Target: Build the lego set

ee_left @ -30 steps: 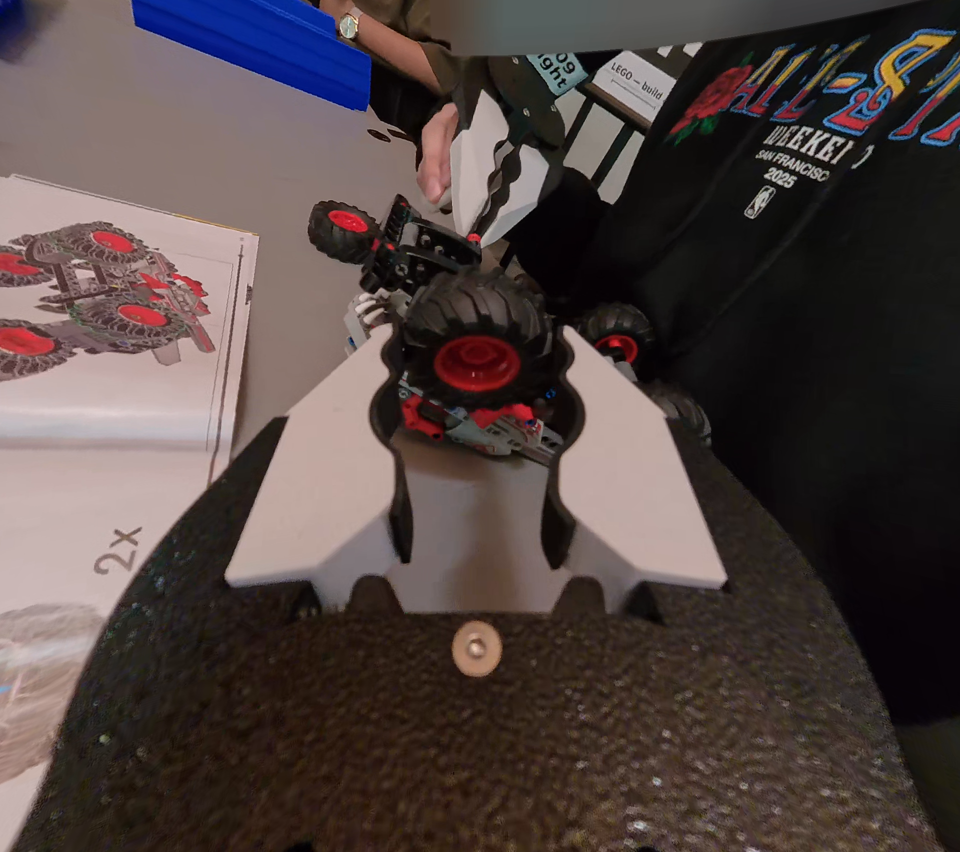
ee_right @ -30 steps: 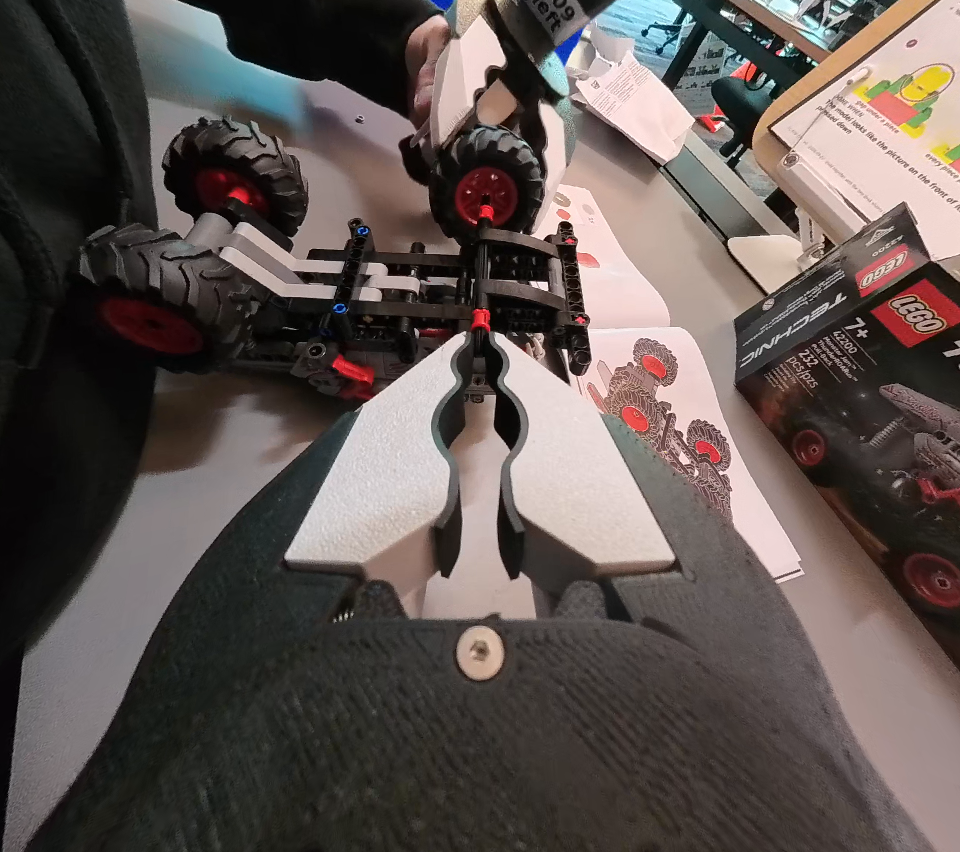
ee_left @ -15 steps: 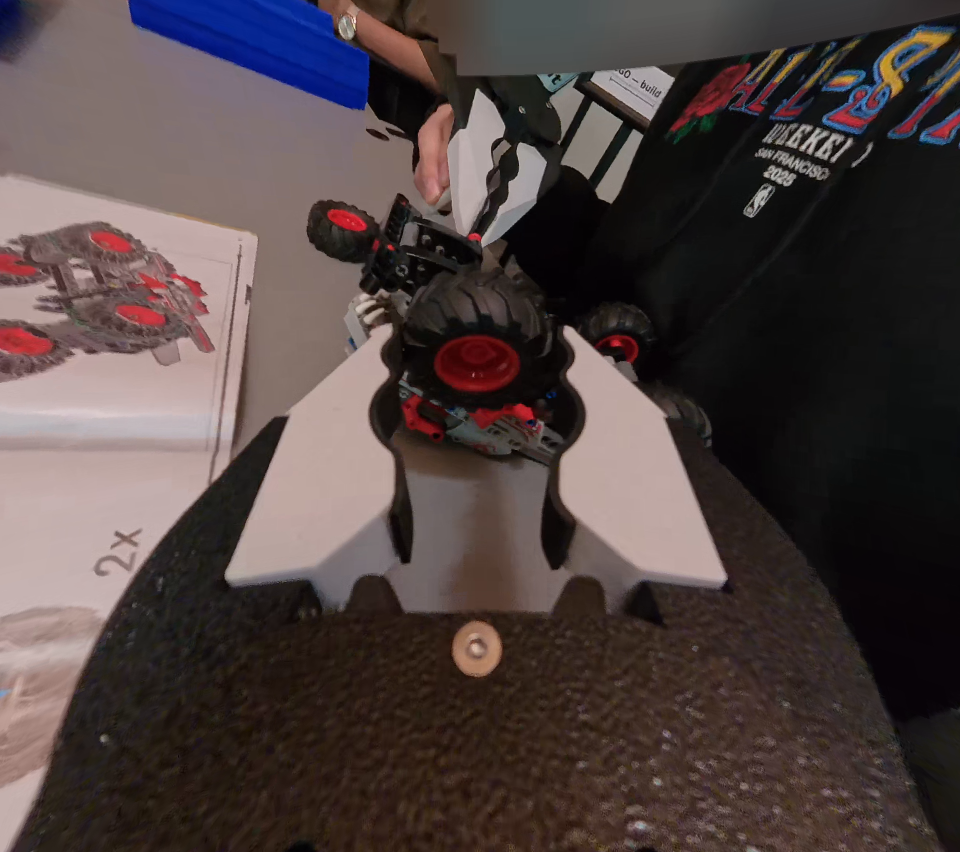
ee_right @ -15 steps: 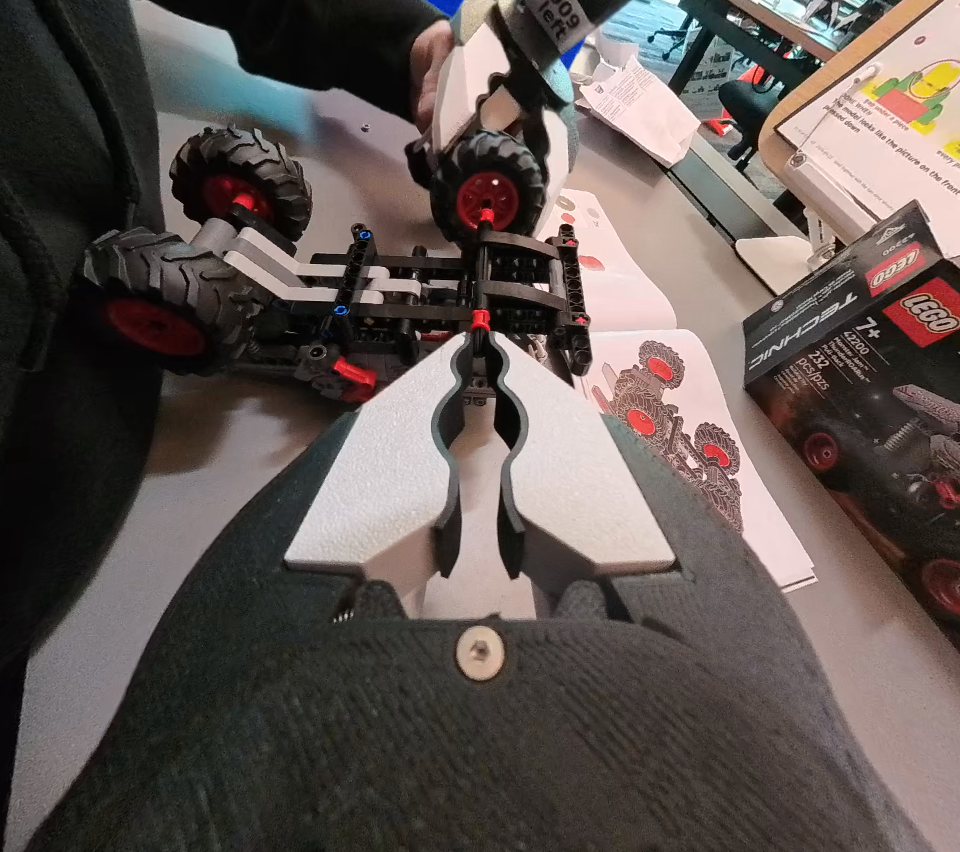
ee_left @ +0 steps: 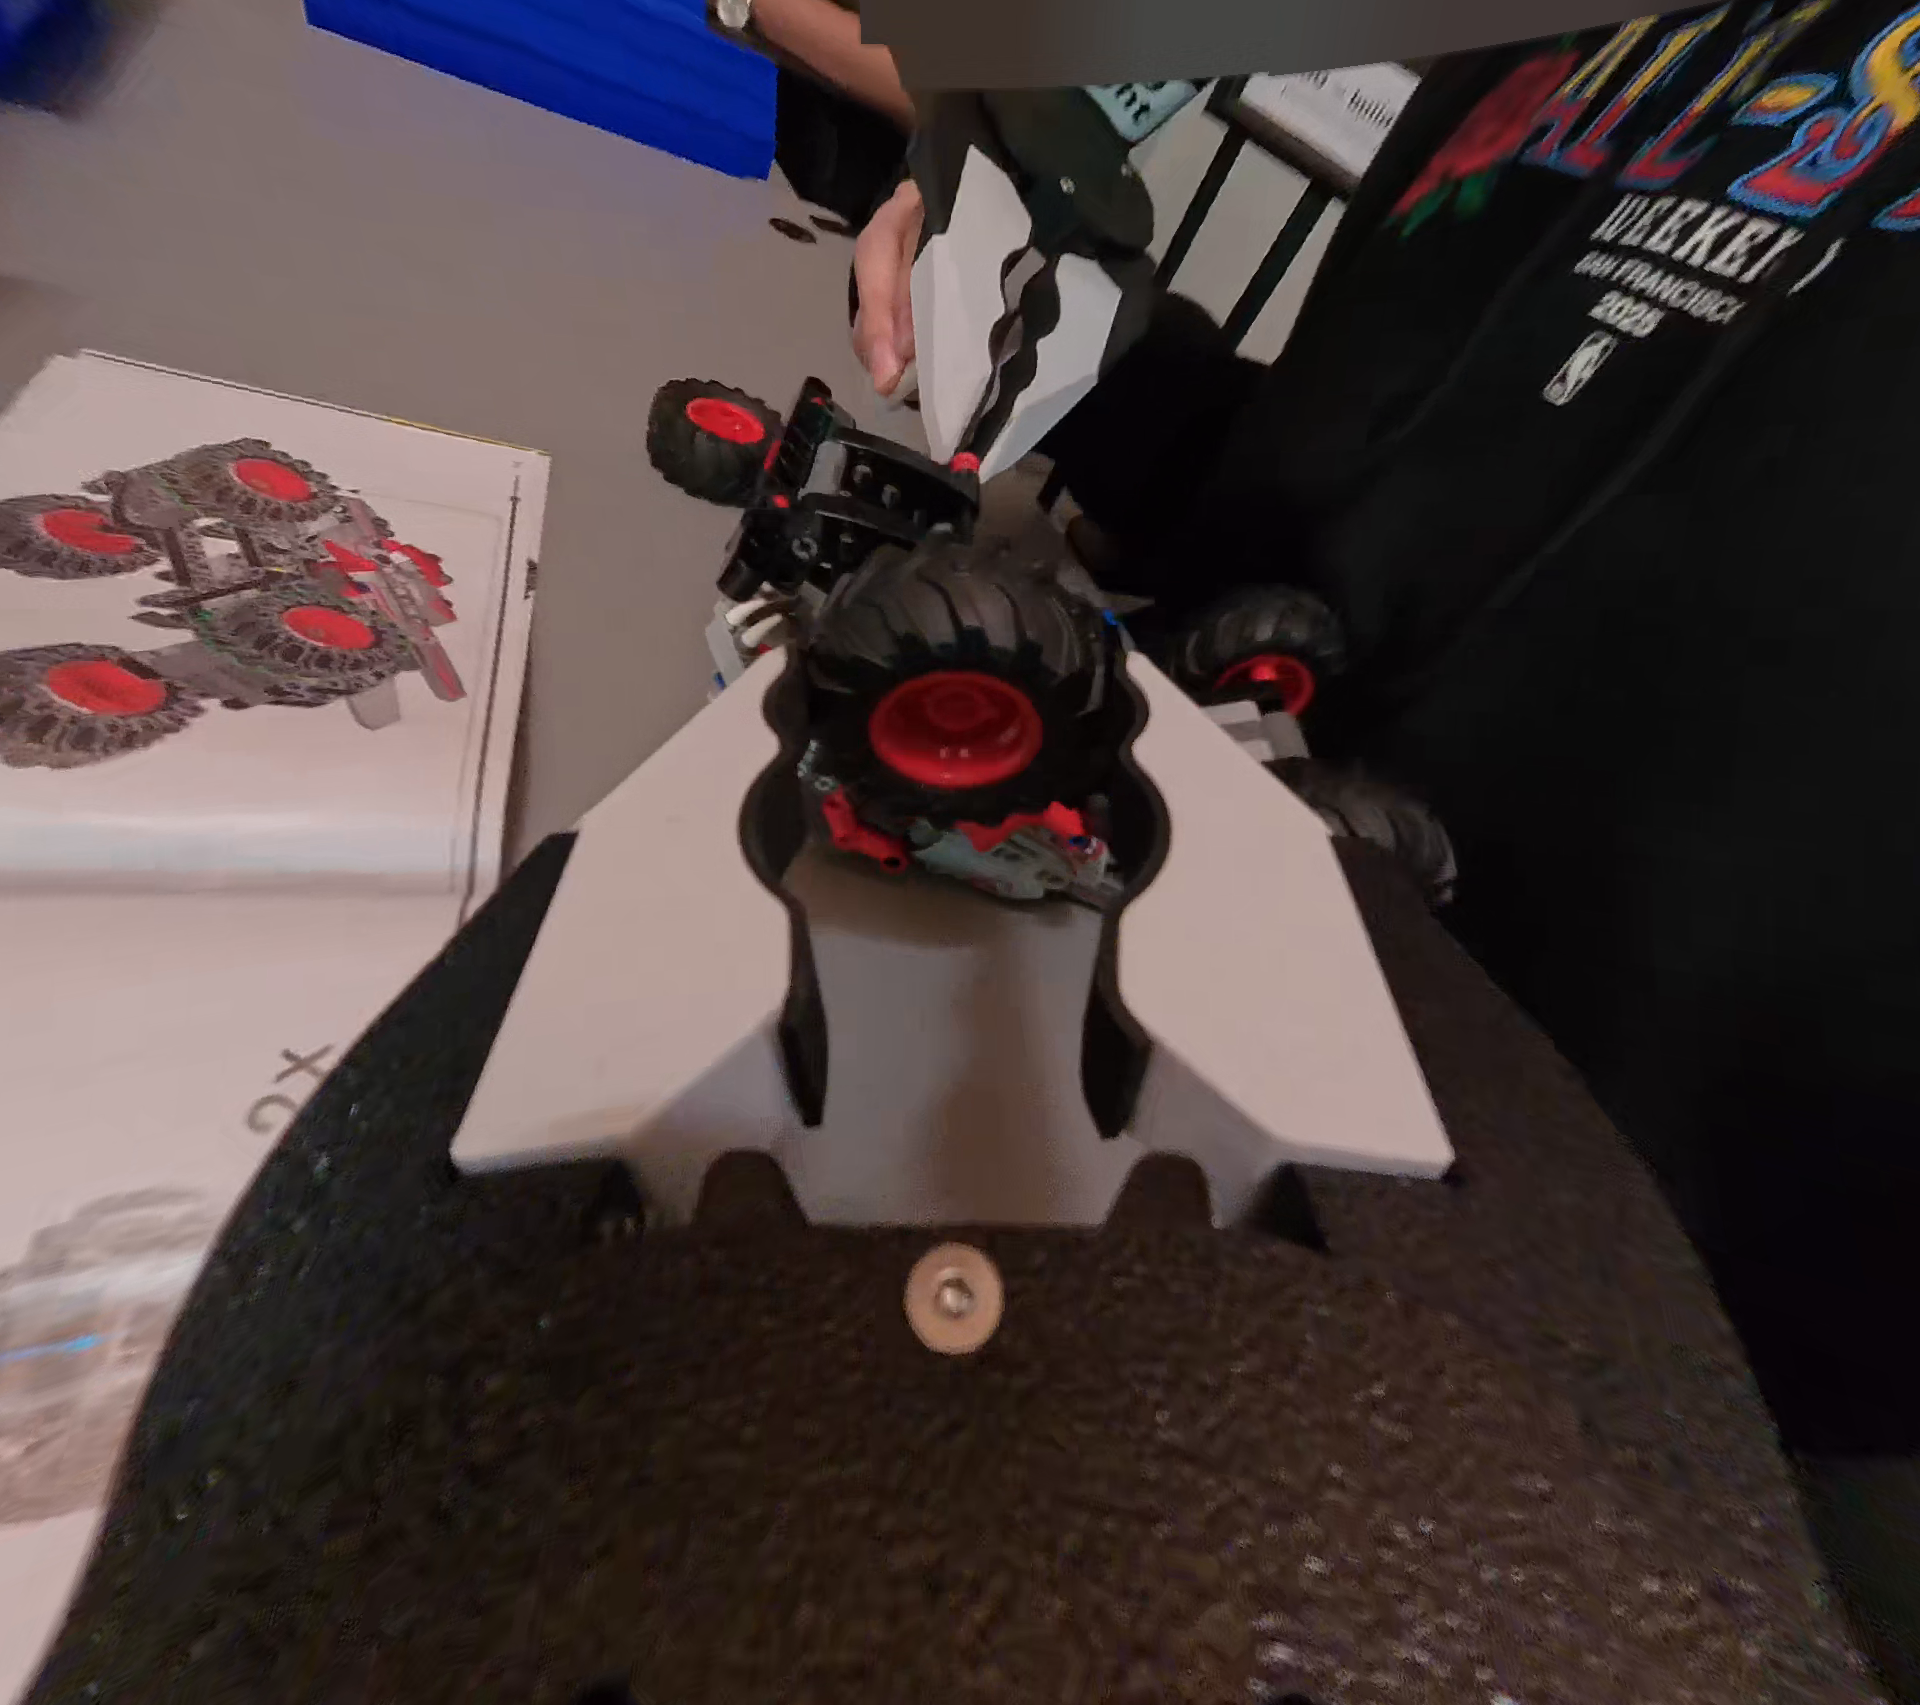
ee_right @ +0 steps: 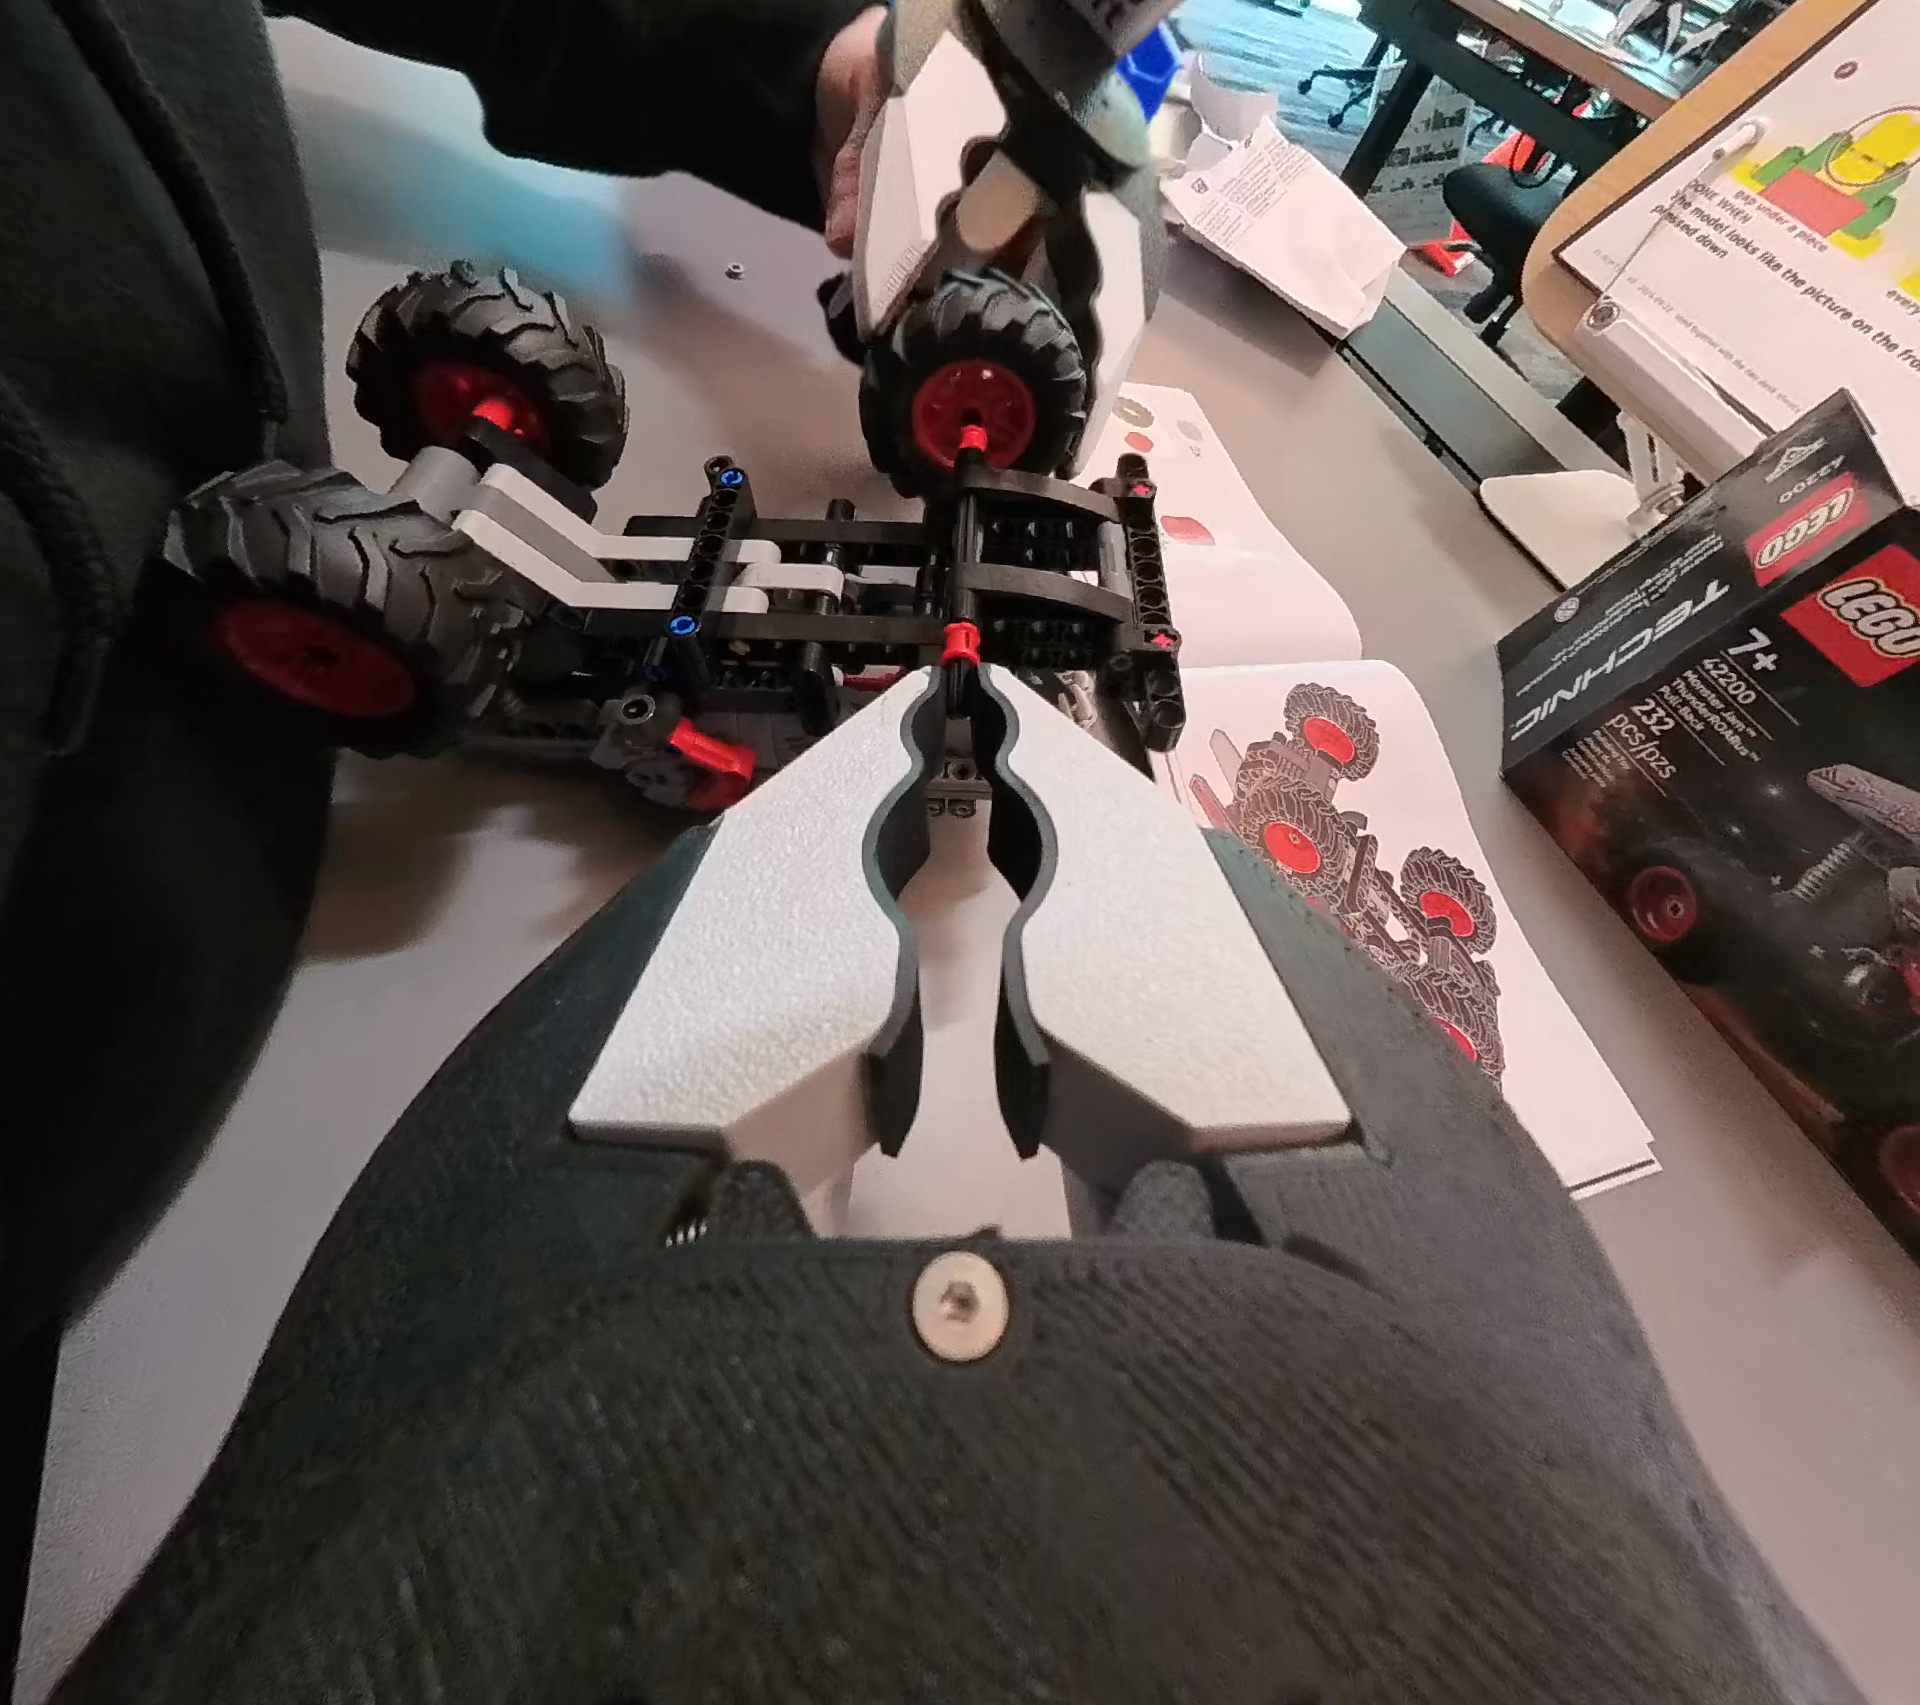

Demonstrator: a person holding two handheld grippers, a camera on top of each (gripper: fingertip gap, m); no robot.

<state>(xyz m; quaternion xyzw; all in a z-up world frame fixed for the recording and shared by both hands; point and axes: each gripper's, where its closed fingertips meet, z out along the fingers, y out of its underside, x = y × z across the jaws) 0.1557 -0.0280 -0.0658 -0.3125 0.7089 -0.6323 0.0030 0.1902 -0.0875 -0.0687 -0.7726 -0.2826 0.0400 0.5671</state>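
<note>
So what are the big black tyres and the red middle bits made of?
The tyre looks like soft matte rubber: dull black with chunky moulded treads. Its red hub looks like hard glossy plastic, smooth and catching light. The left gripper grips this wheel.

Three wheels (ee_right: 971, 398), one chassis (ee_right: 831, 585) — one box (ee_right: 1745, 720), one booklet (ee_right: 1351, 824).

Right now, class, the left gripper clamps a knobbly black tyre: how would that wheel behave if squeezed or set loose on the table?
The wheel looks rubbery with deep tread, so it probably grips the left gripper rather than slipping. Being round, it would likely roll on the smooth table. Its red hub appears rigid plastic, so it should hold shape.
</note>
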